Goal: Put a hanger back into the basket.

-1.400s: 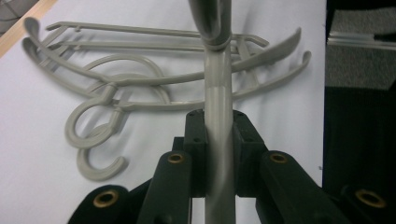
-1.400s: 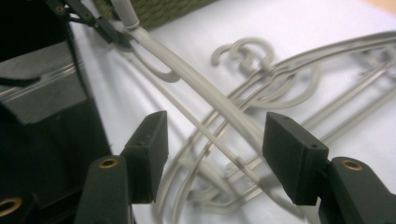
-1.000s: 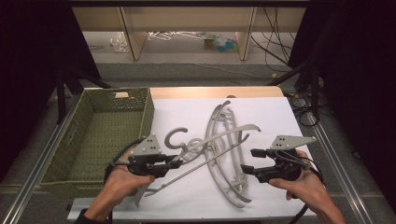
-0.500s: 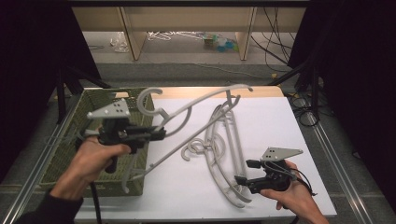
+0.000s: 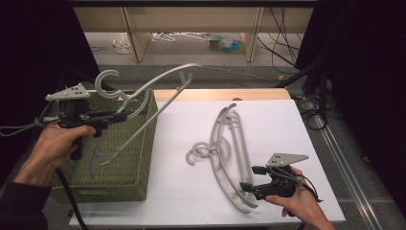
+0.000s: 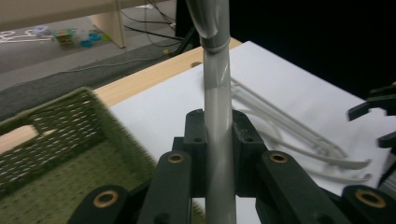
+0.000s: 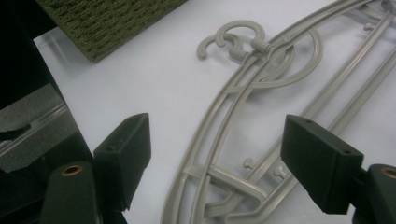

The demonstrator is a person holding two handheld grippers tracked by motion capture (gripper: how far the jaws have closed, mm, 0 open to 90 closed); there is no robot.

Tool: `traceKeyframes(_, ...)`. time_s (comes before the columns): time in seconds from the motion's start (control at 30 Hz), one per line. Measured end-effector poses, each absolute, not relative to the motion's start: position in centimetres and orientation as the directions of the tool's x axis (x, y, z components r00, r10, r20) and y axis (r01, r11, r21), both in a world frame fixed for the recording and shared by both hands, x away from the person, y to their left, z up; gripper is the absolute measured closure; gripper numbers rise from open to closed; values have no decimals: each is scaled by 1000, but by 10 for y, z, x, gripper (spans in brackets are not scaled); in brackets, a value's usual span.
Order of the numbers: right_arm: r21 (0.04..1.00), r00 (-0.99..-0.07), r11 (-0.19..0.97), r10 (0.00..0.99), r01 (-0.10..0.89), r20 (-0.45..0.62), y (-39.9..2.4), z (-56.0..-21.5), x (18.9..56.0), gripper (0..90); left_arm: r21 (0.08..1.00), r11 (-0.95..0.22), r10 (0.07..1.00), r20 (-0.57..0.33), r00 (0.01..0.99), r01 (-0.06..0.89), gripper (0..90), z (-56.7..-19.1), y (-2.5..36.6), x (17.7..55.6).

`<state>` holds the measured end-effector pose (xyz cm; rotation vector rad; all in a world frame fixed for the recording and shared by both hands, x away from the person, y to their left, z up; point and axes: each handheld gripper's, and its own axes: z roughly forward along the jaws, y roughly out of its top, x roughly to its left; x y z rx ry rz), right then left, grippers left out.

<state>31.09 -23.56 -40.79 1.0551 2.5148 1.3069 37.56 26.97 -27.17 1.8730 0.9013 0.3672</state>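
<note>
Our left gripper [image 5: 119, 116] clamps a hanger [image 5: 143, 93] above the basket [image 5: 127, 163]; our right gripper [image 7: 215, 154], jaws just widening, straddles counter hangers [image 7: 261, 84] untouched.

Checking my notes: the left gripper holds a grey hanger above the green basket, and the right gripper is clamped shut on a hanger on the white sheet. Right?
Not quite: the right gripper is open, its jaws apart above the hangers on the sheet, as the right gripper view shows. The left gripper does hold a grey hanger above the green basket.
</note>
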Motion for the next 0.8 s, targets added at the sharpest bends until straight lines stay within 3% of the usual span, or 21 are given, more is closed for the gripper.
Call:
traceKeyframes(0.47,749,-749,391,630,535,206,-235,-414,312,218,856,-247,814,-71,577,454,789,-302,338,388)
traceKeyframes(0.8,746,-747,392,633,538,206,-235,-415,313,218,841,-247,834,-69,548,481,789,-324,359,386)
